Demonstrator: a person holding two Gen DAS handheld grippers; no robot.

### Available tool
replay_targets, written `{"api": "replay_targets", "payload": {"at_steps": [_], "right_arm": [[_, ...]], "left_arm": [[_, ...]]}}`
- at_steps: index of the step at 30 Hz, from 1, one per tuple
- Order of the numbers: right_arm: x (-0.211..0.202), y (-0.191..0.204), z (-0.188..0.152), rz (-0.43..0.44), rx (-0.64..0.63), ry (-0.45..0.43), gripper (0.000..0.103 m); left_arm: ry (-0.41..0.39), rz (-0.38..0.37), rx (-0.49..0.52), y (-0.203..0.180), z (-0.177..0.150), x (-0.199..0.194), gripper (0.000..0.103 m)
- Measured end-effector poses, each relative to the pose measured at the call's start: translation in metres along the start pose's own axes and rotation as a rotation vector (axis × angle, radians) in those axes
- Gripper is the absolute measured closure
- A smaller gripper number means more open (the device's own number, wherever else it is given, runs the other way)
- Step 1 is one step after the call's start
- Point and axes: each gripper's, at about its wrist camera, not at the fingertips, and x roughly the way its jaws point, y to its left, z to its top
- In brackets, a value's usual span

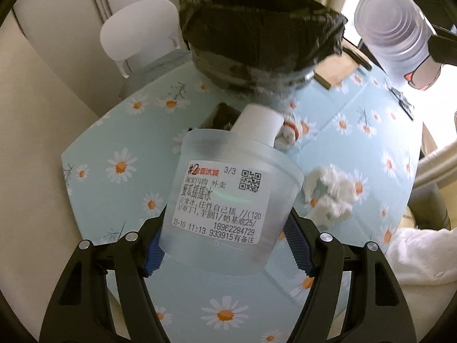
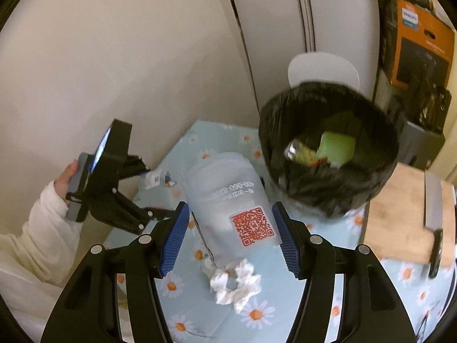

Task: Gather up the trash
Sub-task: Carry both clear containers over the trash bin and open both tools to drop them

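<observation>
Now cup (image 1: pixel 225 200) between claw (image 1: pixel 225 245) pads.

right gripper (image 2: pixel 231 237) is clamped on a frosted plastic cup (image 2: pixel 228 197) with a red qr code, up over the daisy tablecloth (image 2: pixel 285 300). crumpled tissue (image 2: pixel 235 285) lies below it, black-lined trash bin (image 2: pixel 328 148) just beyond, left gripper (image 2: pixel 155 188) off to the side.

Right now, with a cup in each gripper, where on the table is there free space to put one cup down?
The tablecloth is bare on the wall side, left of the labelled cup. It is crowded near the bin, the crumpled tissue and the wooden board.
</observation>
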Motion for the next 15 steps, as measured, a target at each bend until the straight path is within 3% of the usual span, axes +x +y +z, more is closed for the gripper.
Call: {"api": "replay_targets", "payload": {"at_steps": [6,15], "right_arm": [[-0.017,-0.026,0.025,0.025,-0.071,-0.023,0.046],[-0.037,-0.069,0.054,0.023,-0.133,-0.059,0.045]], "left_arm": [[-0.051,0.005,-0.069,-0.014,0.025,-0.018,0.031],[-0.148,-0.001,-0.058,-0.039,0.072,-0.040,0.031]]}}
